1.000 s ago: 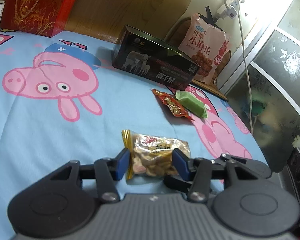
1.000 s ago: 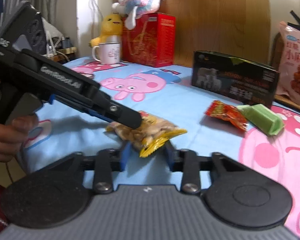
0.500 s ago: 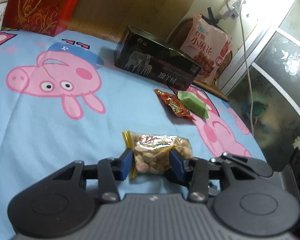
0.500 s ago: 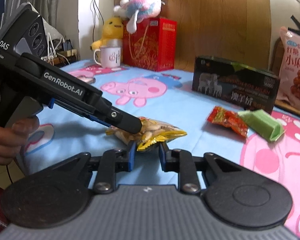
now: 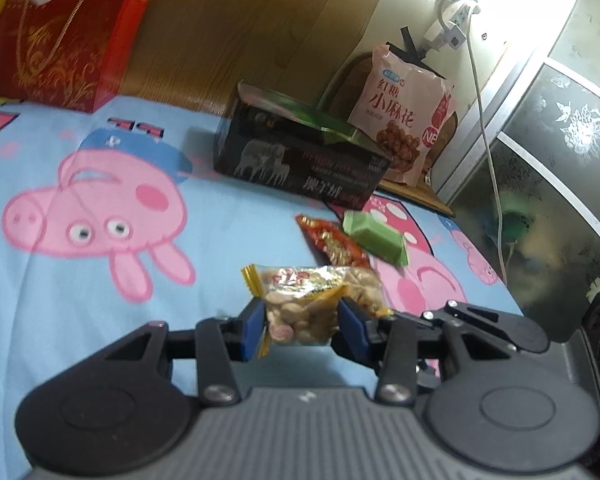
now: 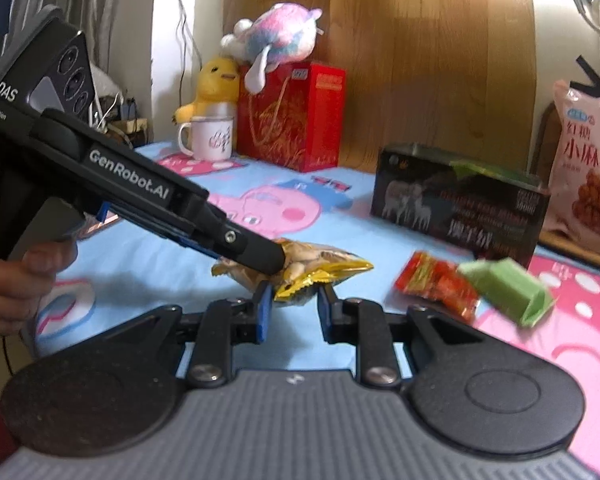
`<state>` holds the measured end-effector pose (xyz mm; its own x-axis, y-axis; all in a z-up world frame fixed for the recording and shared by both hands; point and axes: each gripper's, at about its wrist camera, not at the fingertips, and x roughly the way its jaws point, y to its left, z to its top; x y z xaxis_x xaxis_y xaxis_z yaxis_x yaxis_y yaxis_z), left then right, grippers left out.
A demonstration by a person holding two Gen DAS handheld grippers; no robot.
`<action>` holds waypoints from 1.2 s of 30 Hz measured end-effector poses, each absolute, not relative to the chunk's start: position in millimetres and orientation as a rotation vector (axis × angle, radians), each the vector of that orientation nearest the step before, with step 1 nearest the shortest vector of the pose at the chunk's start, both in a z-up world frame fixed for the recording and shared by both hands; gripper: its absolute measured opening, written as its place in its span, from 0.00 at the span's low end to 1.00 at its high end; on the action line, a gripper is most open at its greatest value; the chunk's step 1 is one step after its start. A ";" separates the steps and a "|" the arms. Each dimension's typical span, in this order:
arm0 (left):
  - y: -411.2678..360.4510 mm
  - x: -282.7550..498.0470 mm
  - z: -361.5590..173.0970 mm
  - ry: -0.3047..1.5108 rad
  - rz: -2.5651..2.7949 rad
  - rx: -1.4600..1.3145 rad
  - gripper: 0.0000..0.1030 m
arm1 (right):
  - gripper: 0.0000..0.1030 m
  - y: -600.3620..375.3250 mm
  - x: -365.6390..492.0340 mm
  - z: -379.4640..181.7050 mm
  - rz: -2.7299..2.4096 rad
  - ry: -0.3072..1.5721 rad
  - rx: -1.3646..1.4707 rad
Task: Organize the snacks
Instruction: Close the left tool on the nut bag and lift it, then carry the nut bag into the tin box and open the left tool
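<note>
My left hand-held gripper [image 5: 300, 326] is clenched on the clear peanut packet [image 5: 312, 304], its blue pads pressing the packet's near end from both sides; those jaws have just been closing with the packet between them. The packet's long axis runs away from this gripper, angled a little leftward toward its yellow crimped far end, and it looks lifted just clear of the bed sheet [image 5: 80, 300]. My right hand-held gripper [image 6: 292, 308] comes at the same packet [image 6: 300, 268] from the side, so the axis lies crosswise to it. Its jaws, also just closing, bracket the gold crimped corner, and they seem to nip it, though I judge that hold slight. In the right wrist view the left one reaches in from the left, its tip already on the packet. Both are at the packet, the left with the firmer hold. Beyond and to the right lie the red snack packet [image 5: 332, 240] and green wrapped snack [image 5: 376, 236], touching, with the dark box [image 5: 300, 160] farther back.
</note>
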<state>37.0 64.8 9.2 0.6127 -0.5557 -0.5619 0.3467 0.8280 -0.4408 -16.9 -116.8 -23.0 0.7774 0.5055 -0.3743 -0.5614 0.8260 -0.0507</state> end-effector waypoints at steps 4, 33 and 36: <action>54.3 58.6 17.0 0.732 -0.528 -0.267 0.39 | 0.26 -124.9 2.6 -15.6 0.565 0.346 -0.124; -10.5 255.0 50.1 0.688 -0.449 -0.279 0.49 | 0.35 -175.4 186.0 21.8 0.392 0.321 0.028; -5.7 253.9 48.2 0.693 -0.435 -0.281 0.50 | 0.44 -177.3 183.4 20.2 0.377 0.313 0.033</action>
<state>253.9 -5.7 48.2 0.6858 -0.4742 -0.5522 0.2914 0.8741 -0.3888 183.4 -177.3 20.2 0.8824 0.3670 -0.2944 -0.3568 0.9299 0.0899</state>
